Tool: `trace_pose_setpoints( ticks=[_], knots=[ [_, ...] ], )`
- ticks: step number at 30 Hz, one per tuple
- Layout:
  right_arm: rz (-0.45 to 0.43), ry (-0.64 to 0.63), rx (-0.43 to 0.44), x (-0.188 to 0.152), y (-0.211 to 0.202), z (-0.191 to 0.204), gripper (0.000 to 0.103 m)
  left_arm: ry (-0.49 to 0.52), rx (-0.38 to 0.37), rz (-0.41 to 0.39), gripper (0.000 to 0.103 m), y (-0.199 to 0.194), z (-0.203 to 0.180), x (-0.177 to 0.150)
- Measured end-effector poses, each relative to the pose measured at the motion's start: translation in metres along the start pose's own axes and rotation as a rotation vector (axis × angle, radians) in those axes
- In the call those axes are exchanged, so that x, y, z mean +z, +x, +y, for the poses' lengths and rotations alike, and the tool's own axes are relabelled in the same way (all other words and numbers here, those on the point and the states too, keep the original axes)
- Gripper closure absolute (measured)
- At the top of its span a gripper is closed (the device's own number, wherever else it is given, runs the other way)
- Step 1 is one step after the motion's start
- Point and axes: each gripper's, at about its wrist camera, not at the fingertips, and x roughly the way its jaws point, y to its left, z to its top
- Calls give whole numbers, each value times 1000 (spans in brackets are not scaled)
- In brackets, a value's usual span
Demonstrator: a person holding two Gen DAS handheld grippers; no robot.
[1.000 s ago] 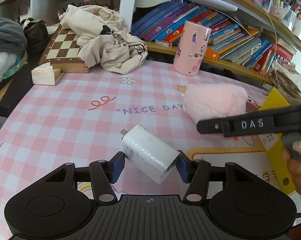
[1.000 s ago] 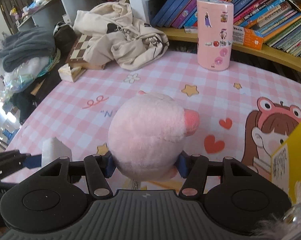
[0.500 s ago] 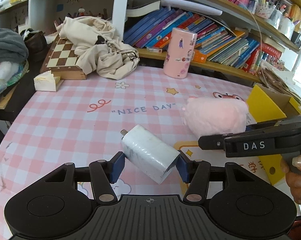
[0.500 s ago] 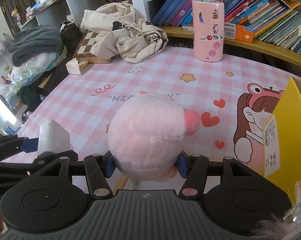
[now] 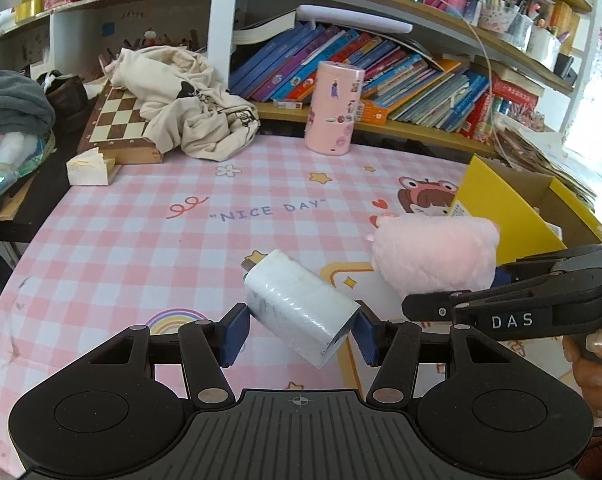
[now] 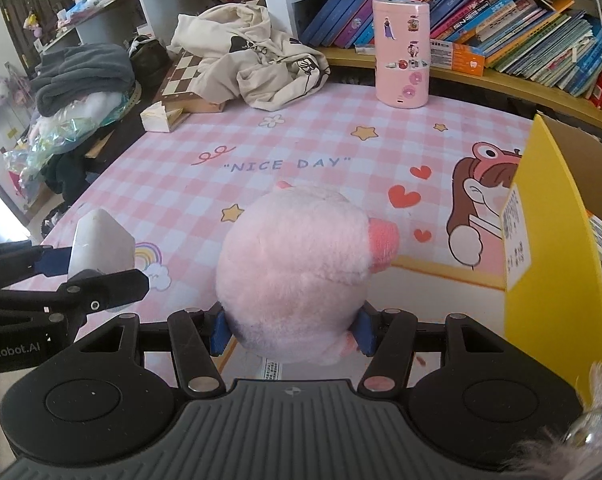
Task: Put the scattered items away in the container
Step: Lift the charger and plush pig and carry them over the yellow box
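My left gripper point(image 5: 299, 330) is shut on a white wrapped block point(image 5: 299, 308), held tilted above the pink checked mat. In the right wrist view that block point(image 6: 101, 242) shows at the left, between the left gripper's blue pads. A round pink plush pig point(image 6: 301, 272) fills the right gripper point(image 6: 289, 332), which is shut on its lower body. The same pig point(image 5: 435, 254) appears at the right of the left wrist view, in front of the yellow cardboard box point(image 5: 501, 208). That box point(image 6: 549, 232) stands open at the mat's right edge, close to the pig.
A pink sticker-covered canister point(image 5: 333, 108) stands at the back of the mat point(image 5: 141, 240) below shelves of books point(image 5: 401, 76). A cream garment point(image 5: 181, 100) lies over a chessboard box point(image 5: 117, 124), with a tissue box point(image 5: 89, 168) beside it. A person's hand point(image 5: 597, 372) grips the right tool.
Both grippers have drawn back and toward the right with their loads, so more of the mat and the yellow box has come into view. Neither grip has altered.
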Motion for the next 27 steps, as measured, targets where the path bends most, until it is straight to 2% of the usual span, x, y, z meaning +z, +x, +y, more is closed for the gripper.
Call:
trace_pose_setpoints(
  ticks=[13,27],
  knots=[
    [-35,1,-14,-31,-33,14,48,44,-20,-35,48,-37,-11,-16],
    [-42,47,-40,-68,-65,19,48,85,-69,-38,48,-60,-23,-37]
  ],
)
